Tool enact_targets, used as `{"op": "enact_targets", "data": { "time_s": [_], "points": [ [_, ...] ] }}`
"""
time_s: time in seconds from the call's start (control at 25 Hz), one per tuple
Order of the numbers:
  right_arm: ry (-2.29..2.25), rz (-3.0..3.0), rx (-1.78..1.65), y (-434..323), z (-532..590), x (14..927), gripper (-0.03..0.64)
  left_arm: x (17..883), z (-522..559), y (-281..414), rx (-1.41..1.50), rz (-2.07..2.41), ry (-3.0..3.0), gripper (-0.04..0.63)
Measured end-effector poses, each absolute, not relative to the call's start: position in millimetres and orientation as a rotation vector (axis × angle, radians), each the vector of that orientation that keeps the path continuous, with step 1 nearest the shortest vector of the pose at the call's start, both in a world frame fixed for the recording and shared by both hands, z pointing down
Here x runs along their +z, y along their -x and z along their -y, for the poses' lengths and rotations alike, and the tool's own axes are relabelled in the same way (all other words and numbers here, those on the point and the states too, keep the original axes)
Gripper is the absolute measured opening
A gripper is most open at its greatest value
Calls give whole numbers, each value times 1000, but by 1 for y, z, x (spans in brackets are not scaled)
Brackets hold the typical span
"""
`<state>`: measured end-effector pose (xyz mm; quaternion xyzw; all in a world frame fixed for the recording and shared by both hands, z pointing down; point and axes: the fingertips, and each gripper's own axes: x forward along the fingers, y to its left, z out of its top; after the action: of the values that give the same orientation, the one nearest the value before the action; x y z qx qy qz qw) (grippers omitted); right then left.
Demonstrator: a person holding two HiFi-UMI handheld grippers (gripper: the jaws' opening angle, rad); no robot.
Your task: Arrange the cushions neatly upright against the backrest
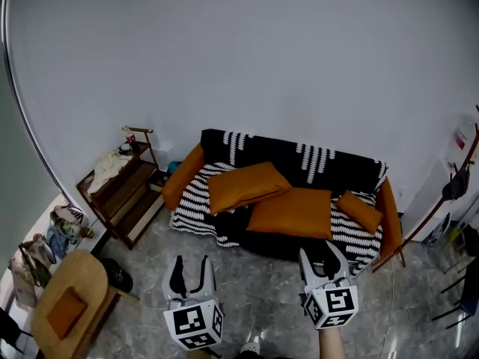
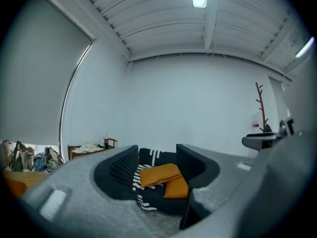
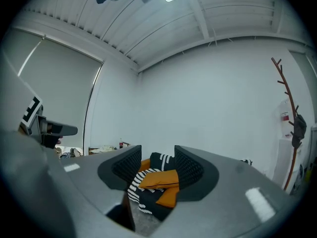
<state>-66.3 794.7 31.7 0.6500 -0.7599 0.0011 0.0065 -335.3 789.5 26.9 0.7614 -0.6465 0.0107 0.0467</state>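
A sofa [image 1: 344, 167] under a black-and-white striped throw stands against the white wall. Three orange cushions lie flat on its seat: a large one at the left [image 1: 247, 185], partly overlapping a large one in the middle [image 1: 293, 212], and a small one at the right [image 1: 359, 211]. Both grippers hover over the floor in front of the sofa, apart from it and pointing at it. My left gripper [image 1: 191, 265] is open and empty. My right gripper [image 1: 320, 256] is also open and empty. Between each gripper's jaws the distant cushions [image 2: 159, 174] [image 3: 159, 178] show.
A low wooden shelf [image 1: 120, 189] with cloth and a bottle on it stands left of the sofa. A round wicker chair [image 1: 71, 298] and bags [image 1: 34, 260] are at the near left. A coat stand [image 1: 449, 193] and black chair legs [image 1: 468, 290] are at the right.
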Motion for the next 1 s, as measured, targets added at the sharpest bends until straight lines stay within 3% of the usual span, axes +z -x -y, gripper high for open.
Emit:
{"op": "enact_targets", "data": {
  "time_s": [0.6, 1.0],
  "points": [
    [-2037, 2319, 38, 61, -702, 52, 227, 47, -691, 347, 91, 1933, -2340, 245],
    [-1970, 2385, -1, 31, -554, 47, 229, 49, -561, 323, 80, 2020, -2261, 245]
  ]
}}
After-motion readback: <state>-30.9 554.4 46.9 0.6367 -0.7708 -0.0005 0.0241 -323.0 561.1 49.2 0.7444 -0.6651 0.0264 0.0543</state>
